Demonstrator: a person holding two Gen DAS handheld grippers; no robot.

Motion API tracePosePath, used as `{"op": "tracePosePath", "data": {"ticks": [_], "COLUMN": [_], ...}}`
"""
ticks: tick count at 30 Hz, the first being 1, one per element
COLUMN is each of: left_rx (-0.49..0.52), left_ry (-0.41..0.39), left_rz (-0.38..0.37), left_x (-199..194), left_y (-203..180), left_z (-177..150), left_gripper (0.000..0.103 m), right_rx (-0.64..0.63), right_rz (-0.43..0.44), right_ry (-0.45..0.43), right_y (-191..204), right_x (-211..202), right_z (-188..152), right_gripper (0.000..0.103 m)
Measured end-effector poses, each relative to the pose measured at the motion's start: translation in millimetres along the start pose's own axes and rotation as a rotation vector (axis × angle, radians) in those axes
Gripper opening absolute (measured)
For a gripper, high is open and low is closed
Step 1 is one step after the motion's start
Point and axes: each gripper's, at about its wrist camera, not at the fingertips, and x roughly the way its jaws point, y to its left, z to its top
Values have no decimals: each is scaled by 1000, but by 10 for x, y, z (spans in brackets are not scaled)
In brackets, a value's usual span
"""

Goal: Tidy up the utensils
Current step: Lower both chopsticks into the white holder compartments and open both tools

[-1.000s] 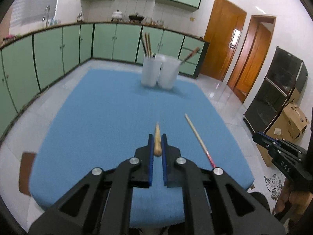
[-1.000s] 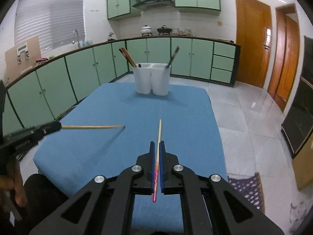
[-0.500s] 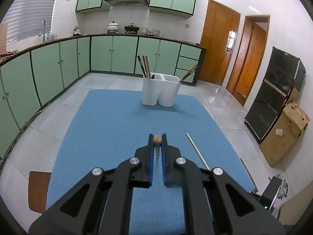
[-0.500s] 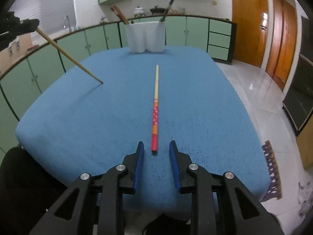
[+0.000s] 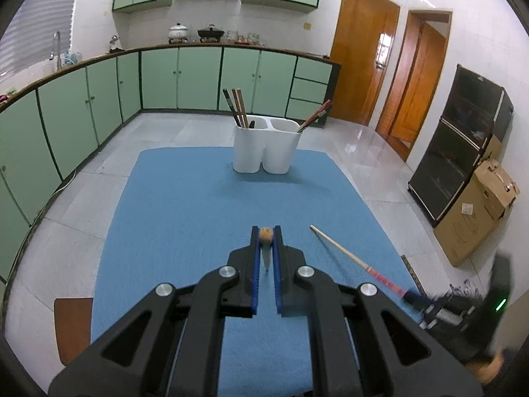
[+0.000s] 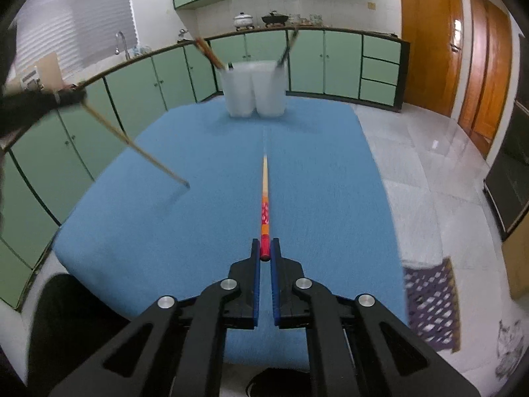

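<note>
My left gripper (image 5: 266, 231) is shut on a plain wooden chopstick (image 5: 266, 234), seen end-on between the blue pads. In the right wrist view that plain chopstick (image 6: 132, 144) slants down, its tip close above the blue cloth (image 6: 205, 231). My right gripper (image 6: 265, 244) is shut on the red end of a red-and-wood chopstick (image 6: 264, 198), which points at the white two-compartment holder (image 6: 253, 89). From the left wrist view the red-ended chopstick (image 5: 347, 258) runs back to the blurred right gripper (image 5: 416, 297). The holder (image 5: 266, 152) stands at the cloth's far edge with several dark chopsticks in it.
Green cabinets (image 5: 82, 115) line the far and left walls. A black cabinet (image 5: 463, 152) and a cardboard box (image 5: 476, 211) stand to the right of the table. A brown seat (image 5: 72, 327) sits at the near left. A patterned mat (image 6: 429, 304) lies on the floor.
My right gripper let go of the red-ended chopstick, slid back, and shut again on its red end. My left gripper rose, tipping its plain chopstick point-down.
</note>
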Motion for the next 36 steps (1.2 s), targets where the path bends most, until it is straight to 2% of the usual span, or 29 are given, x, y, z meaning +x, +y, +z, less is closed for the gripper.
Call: {"op": "tracePosePath", "data": {"ticks": [6,11,15,21,25,30,36], "left_rx": [31,69,97,129,115,94,72], "left_ry": [41,66,82,31,-8,-67,-117], "left_rz": [-11,-33,-59,-67,-63,-26,16], "left_x": [84,139,163,103,126,192,450], "left_y": [-12,-41,-97,-172,-209,-219,-221], "left_z": [195,408,644,1133,1550,2121,2597], "left_gripper": [6,6,6,6,6,6,6], "right_rx": [-79,-120,-141,-167,-190,-215,-189], "right_rz": [23,43,54,48,33,-9,-29], "right_ry": [14,111,175,198,168,137,114], "right_y": [24,12,38,128,209,302,299], "right_x": [-299,-245,-172,-211,-323,-352,-135], "right_z": [815,1439,1784,2292,2721,3218,3680], "right_gripper": [6,6,6,6,6,6,6]}}
